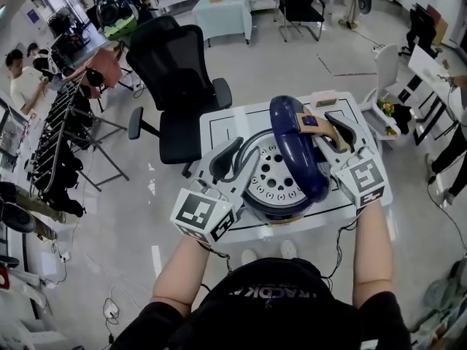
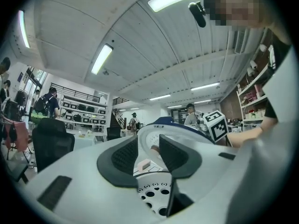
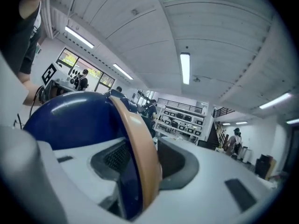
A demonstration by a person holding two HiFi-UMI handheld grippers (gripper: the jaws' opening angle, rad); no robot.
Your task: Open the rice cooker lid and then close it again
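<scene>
Rice cooker (image 1: 281, 208) sits mid-frame on white table (image 1: 219, 126), just ahead of the person. Dark blue lid (image 1: 295, 148) is swung up, standing almost on edge, so the plate with holes (image 1: 271, 179) inside shows. Right gripper (image 1: 334, 131), right of centre, clamps the tan handle (image 1: 326, 128) on the lid; in the right gripper view the handle (image 3: 140, 148) fills the gap between both jaws. Likely gripped there to control the swing and keep the lid from dropping. Left gripper (image 1: 226, 159) is unclenched and empty at the cooker's left side, jaws apart, nothing between them, probably parked there to steady the body. Opening looks done; closing not yet.
</scene>
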